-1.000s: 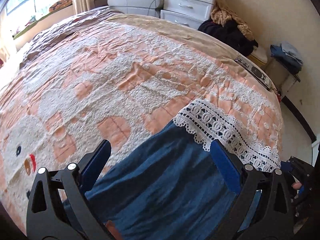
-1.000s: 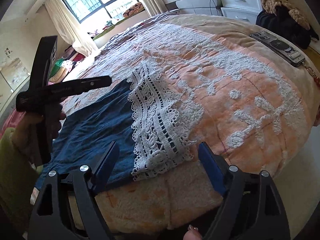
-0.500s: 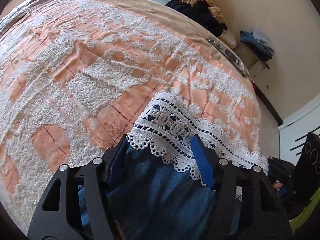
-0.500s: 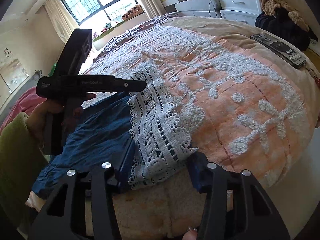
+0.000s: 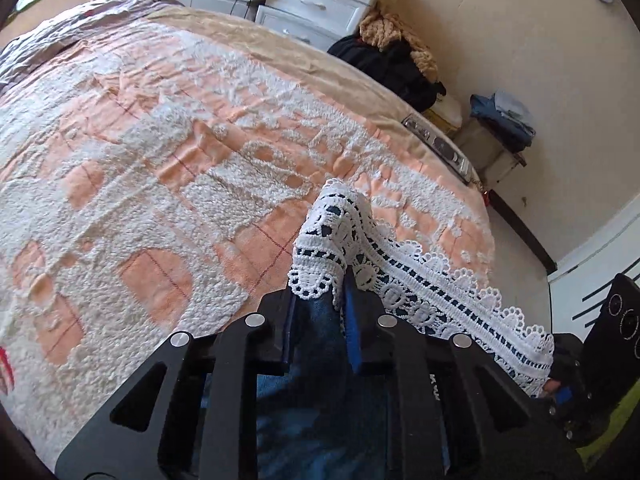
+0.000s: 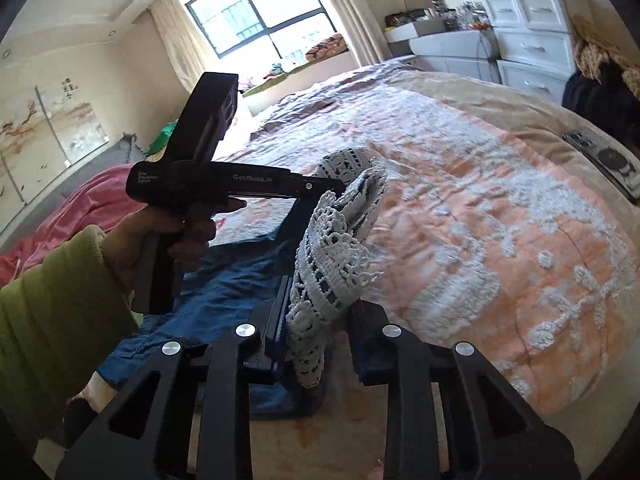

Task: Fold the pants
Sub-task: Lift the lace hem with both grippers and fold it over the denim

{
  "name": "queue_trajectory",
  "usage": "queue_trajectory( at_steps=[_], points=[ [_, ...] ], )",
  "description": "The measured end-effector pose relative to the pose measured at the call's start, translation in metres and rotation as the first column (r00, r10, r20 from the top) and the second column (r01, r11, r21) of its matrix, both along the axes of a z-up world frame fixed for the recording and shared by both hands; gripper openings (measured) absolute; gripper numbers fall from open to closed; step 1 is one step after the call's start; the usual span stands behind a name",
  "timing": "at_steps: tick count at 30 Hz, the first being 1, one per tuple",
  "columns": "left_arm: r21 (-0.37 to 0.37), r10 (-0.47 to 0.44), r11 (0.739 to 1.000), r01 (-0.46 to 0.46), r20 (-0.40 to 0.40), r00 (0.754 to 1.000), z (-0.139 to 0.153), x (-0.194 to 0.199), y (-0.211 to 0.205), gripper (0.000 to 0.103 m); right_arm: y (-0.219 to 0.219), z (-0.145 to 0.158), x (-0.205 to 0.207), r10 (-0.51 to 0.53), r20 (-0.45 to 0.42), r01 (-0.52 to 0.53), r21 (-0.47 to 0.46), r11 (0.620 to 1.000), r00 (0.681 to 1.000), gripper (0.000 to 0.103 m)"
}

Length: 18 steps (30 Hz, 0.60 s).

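Lace marks where we hold: our left claw (image 5: 320,304) is pinched on the white lace hem (image 5: 404,268) of the blue pants (image 5: 316,412), and our right claw (image 6: 320,316) is pinched on the same hem (image 6: 332,256) a little further along it. The hem is lifted off the bed (image 5: 160,152), bunched between the two claws. The rest of the pants (image 6: 212,292) trails back toward us and to the left, draped over the near edge of the bedspread (image 6: 500,240). We judge the fold must carry the hem along that long axis, both claws travelling together, neither nearer than the other.
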<state>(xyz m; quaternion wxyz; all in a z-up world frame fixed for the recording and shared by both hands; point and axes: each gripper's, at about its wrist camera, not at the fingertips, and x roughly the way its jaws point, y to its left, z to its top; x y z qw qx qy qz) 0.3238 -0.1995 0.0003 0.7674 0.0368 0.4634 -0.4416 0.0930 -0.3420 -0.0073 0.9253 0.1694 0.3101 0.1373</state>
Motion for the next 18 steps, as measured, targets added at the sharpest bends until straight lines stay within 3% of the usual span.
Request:
queue_trajectory(
  at_steps=[5, 8, 11, 14, 16, 18],
  points=[
    [-0.08, 0.076, 0.994, -0.073, 0.03, 0.997, 0.032, -0.016, 0.071, 0.013, 0.059, 0.024, -0.002, 0.179, 0.079, -0.175, -0.06, 0.983, 0.981, 0.024],
    [-0.083, 0.132, 0.988, -0.131, 0.011, 0.991, 0.027, -0.025, 0.108, 0.014, 0.098, 0.022, -0.001, 0.28, 0.08, -0.269, -0.124, 0.955, 0.957, 0.024],
    [-0.045, 0.211, 0.976, -0.213, -0.04, 0.977, 0.008, -0.028, 0.138, 0.019, 0.132, 0.004, 0.005, 0.354, 0.01, -0.349, -0.157, 0.924, 0.935, 0.024],
    [-0.072, 0.294, 0.95, -0.304, -0.115, 0.949, -0.004, -0.031, 0.166, 0.032, 0.159, -0.013, 0.005, 0.392, -0.043, -0.392, -0.219, 0.894, 0.919, 0.024],
    [-0.142, 0.347, 0.918, -0.371, -0.17, 0.922, -0.003, -0.035, 0.191, 0.052, 0.172, -0.017, 0.0, 0.41, -0.048, -0.408, -0.265, 0.874, 0.911, 0.024],
    [-0.201, 0.373, 0.886, -0.418, -0.227, 0.9, -0.001, -0.04, 0.212, 0.059, 0.18, -0.021, -0.006, 0.425, -0.044, -0.418, -0.305, 0.856, 0.904, 0.024]
  ],
)
